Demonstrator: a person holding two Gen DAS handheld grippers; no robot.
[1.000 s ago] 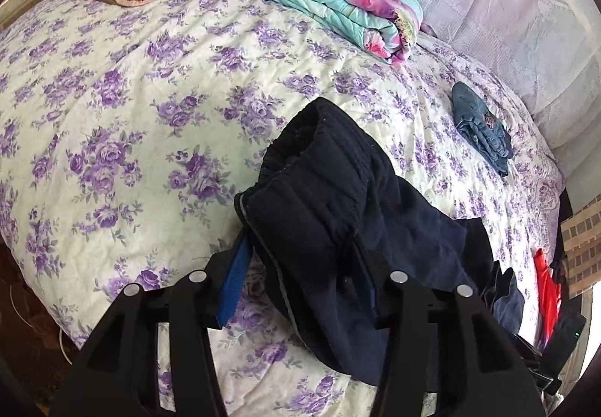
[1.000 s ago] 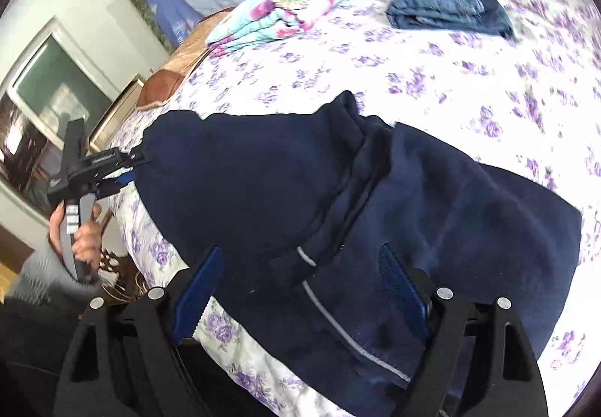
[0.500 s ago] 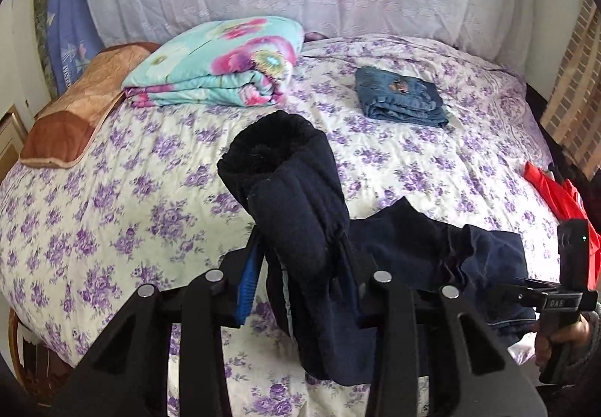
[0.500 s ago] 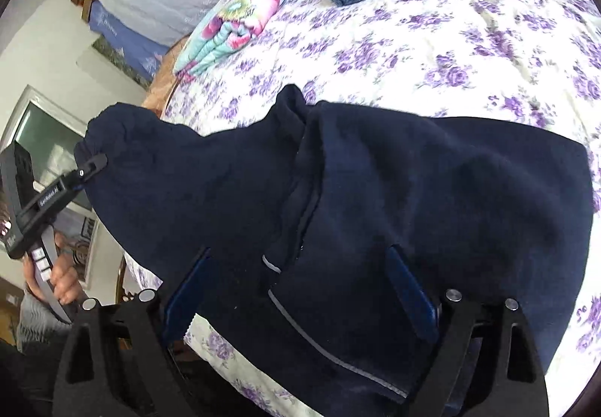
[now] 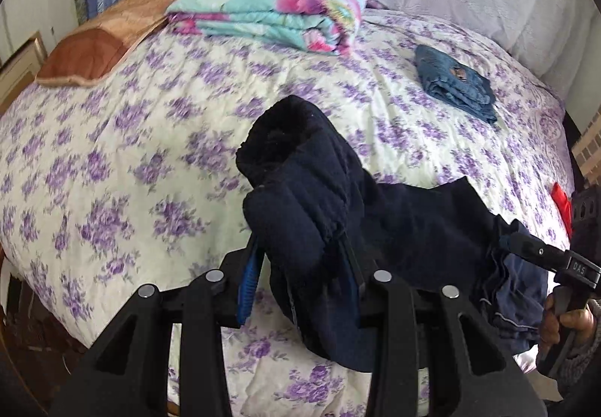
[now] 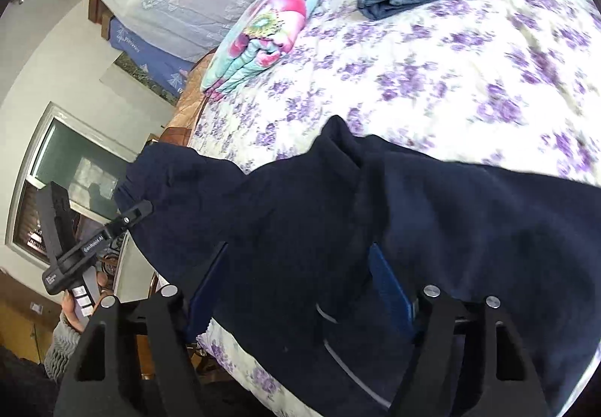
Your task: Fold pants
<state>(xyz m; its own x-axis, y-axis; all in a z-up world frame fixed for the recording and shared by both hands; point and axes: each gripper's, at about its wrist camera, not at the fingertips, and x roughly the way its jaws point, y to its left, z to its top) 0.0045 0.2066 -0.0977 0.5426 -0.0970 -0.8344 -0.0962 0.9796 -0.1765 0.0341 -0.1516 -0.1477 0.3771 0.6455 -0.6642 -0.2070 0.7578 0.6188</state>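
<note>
I had the dark navy fleece pants (image 5: pixel 308 199) lifted off the purple-flowered quilted bedspread (image 5: pixel 124 139), strung between my two tongs near the bed's edge. My left gripper (image 5: pixel 300 267) was clamped on a thick bunched end, which stood up in a rolled lump just ahead of its blue-padded fingers (image 5: pixel 248 274). My right gripper (image 6: pixel 296 274) had cloth filling the space between its fingers; I judged it to be gripping the pants, though the fabric hid the pads too much for me to be certain how tightly. From the right tongs, the cloth ran out to my left in a sagging span to the other grip, and most of the garment draped on the bedspread ahead and to the right. To do this step well, I thought I should pull the two grips apart until the span lost its sag, keep both ends level, and lay the cloth down flat before making a fold, since the bunched left end would otherwise set a crooked crease. Well beyond both tongs lay folded blue denim jeans (image 5: pixel 456 86) and a folded turquoise floral blanket (image 5: pixel 274 8).
</note>
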